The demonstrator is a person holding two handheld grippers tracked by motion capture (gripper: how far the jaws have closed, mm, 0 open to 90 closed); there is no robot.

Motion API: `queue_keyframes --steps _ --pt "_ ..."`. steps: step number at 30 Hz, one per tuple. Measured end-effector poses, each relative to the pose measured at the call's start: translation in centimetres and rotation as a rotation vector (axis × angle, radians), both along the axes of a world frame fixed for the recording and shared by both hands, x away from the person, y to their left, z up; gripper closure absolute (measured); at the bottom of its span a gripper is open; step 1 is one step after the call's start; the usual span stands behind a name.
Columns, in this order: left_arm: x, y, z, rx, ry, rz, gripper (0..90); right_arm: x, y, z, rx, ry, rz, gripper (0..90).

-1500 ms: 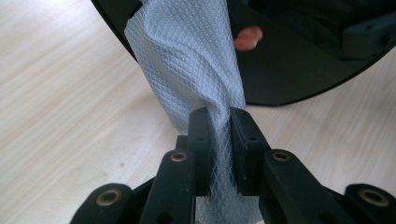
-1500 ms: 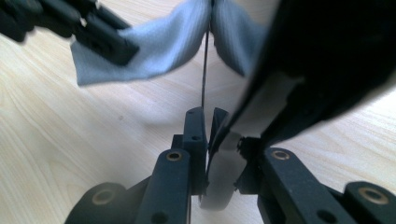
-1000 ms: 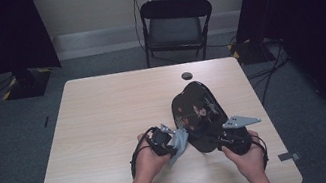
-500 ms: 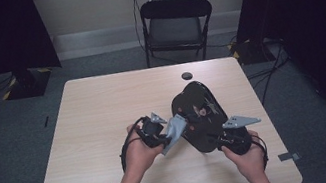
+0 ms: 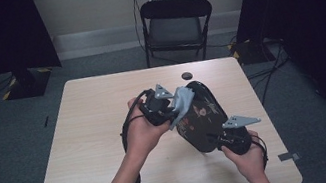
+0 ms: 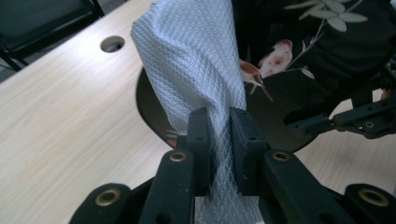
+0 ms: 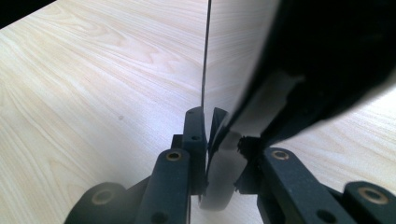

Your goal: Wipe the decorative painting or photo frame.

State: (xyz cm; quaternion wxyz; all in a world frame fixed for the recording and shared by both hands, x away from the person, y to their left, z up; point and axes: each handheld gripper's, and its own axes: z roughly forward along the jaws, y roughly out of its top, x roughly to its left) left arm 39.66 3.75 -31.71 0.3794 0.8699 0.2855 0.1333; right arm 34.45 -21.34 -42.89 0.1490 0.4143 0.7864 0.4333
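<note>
A black oval plate (image 5: 208,123) painted with birds and leaves (image 6: 280,58) stands tilted on its edge above the table. My right gripper (image 5: 216,139) is shut on its near rim; in the right gripper view (image 7: 212,135) the rim sits between the jaws, and the dark plate (image 7: 336,51) looms blurred at the right. My left gripper (image 5: 174,110) is shut on a pale grey waffle-weave cloth (image 5: 181,102). The cloth (image 6: 196,70) stands up from the jaws (image 6: 219,135) and lies against the plate's upper left face.
The light wooden table (image 5: 92,134) has a round cable hole (image 5: 187,75) near its far edge, also the hole (image 6: 112,44) in the left gripper view. A black folding chair (image 5: 174,23) stands behind the table. Dark curtains flank the room.
My left hand has risen with the cloth, from the plate's lower left edge up along its face. The right hand and the plate have stayed put.
</note>
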Motion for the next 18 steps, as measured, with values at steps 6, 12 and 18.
queue_keyframes --steps 6,12,18 --pt "0.3 -0.4 -2.0 0.009 0.044 -0.001 79.6 0.0 0.1 0.0 -0.004 -0.002 -0.001 78.2" --pt "0.4 -0.1 -4.6 0.018 0.073 0.009 79.4 0.0 0.1 0.1 -0.004 0.001 0.000 78.2" --pt "0.0 0.0 -7.2 0.024 0.110 0.012 79.5 0.0 0.0 0.0 -0.002 0.000 0.000 78.2"
